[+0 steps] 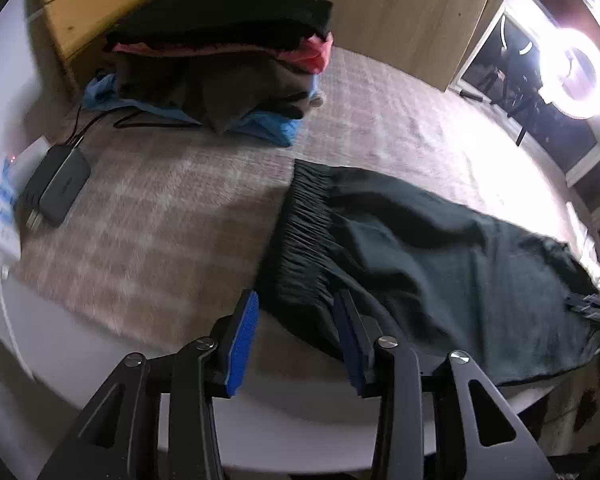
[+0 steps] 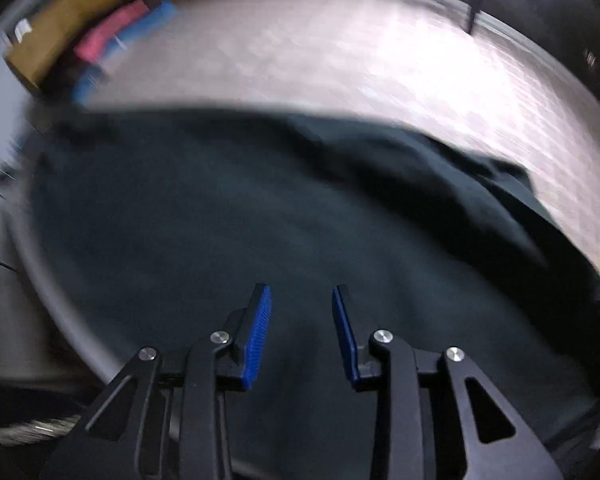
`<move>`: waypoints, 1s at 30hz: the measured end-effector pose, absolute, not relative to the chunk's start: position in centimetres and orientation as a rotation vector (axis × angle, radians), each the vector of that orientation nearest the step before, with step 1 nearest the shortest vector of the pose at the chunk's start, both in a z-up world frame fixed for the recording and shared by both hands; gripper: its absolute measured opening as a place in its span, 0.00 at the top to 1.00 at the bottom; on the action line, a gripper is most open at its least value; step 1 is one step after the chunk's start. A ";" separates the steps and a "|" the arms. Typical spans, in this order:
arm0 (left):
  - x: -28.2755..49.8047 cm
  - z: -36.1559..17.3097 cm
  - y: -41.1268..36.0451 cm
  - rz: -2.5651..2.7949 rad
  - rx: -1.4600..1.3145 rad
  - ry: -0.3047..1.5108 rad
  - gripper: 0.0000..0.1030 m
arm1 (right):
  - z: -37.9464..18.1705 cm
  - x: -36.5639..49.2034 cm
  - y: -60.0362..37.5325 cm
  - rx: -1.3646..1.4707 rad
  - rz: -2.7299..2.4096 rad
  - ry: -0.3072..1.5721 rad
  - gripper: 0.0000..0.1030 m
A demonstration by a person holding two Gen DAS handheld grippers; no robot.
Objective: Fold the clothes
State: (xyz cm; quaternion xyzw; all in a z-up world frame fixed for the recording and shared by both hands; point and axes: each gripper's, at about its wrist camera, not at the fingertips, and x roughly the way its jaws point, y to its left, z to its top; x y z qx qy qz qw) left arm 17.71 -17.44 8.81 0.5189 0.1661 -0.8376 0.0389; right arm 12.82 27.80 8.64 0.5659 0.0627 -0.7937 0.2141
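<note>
A pair of dark green shorts point(image 1: 440, 264) lies flat on the plaid bed cover, its gathered waistband point(image 1: 300, 232) toward the left. My left gripper point(image 1: 296, 304) hovers open at the near corner of the waistband, with nothing between its blue pads. In the right wrist view the same dark shorts point(image 2: 260, 216) fill the middle, blurred by motion. My right gripper point(image 2: 300, 300) stands open just above the fabric, holding nothing. Its black tip shows in the left wrist view as the right gripper point(image 1: 588, 304), over the far end of the shorts.
A pile of folded clothes point(image 1: 220, 60), black on top over red, brown and blue, sits at the back left. A power bank point(image 1: 56, 188) with cables lies at the left edge. A ring light point(image 1: 572, 72) glares at the right. Bare plaid cover point(image 1: 160, 216) spreads between.
</note>
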 end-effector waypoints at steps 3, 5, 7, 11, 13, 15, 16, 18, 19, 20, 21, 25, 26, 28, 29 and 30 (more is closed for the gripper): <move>16.7 7.5 -18.0 -2.598 1.637 0.529 0.54 | 12.0 13.6 21.2 1.450 -2.205 0.119 0.68; 16.0 6.9 -17.6 -2.612 1.666 0.506 0.54 | 13.0 14.0 16.0 1.392 -2.163 0.149 0.68; 15.4 6.6 -17.2 -2.624 1.679 0.472 0.53 | 13.0 14.0 11.2 1.353 -2.118 0.181 0.68; 15.7 6.7 -17.9 -2.618 1.653 0.530 0.53 | 10.9 13.2 2.9 1.348 -2.023 0.219 0.76; 16.1 6.6 -18.3 -2.593 1.641 0.537 0.53 | 8.9 12.9 -0.6 1.387 -1.964 0.259 0.85; 16.2 6.3 -18.3 -2.586 1.642 0.515 0.52 | 6.7 12.9 -2.9 1.438 -1.918 0.311 0.85; 16.3 6.1 -18.2 -2.592 1.643 0.503 0.52 | 6.1 12.9 -3.3 1.453 -1.905 0.321 0.85; 16.2 6.0 -17.9 -2.612 1.642 0.489 0.52 | 5.7 12.9 -3.4 1.466 -1.899 0.321 0.86; 16.2 6.0 -17.7 -2.623 1.645 0.483 0.52 | 5.5 12.9 -3.4 1.473 -1.896 0.321 0.86; 16.1 6.0 -17.6 -2.632 1.647 0.480 0.53 | 5.3 12.9 -3.4 1.479 -1.893 0.322 0.86; 16.0 5.9 -17.4 -2.640 1.648 0.478 0.53 | 5.0 12.9 -3.5 1.486 -1.890 0.322 0.86; 15.9 5.9 -17.6 -2.669 1.616 0.500 0.70 | 4.2 12.8 -3.6 1.512 -1.878 0.323 0.86; 16.0 5.9 -17.9 -2.675 1.603 0.536 0.73 | 4.1 12.8 -3.6 1.515 -1.878 0.326 0.86; 16.3 5.7 -18.6 -2.695 1.564 0.645 0.80 | 4.0 12.6 -3.7 1.512 -1.882 0.334 0.86; 16.4 5.8 -18.8 -2.706 1.538 0.673 0.83 | 3.9 12.4 -3.7 1.512 -1.882 0.331 0.86; 16.6 6.0 -18.7 -2.724 1.518 0.681 0.86 | 3.9 12.2 -3.6 1.512 -1.882 0.327 0.86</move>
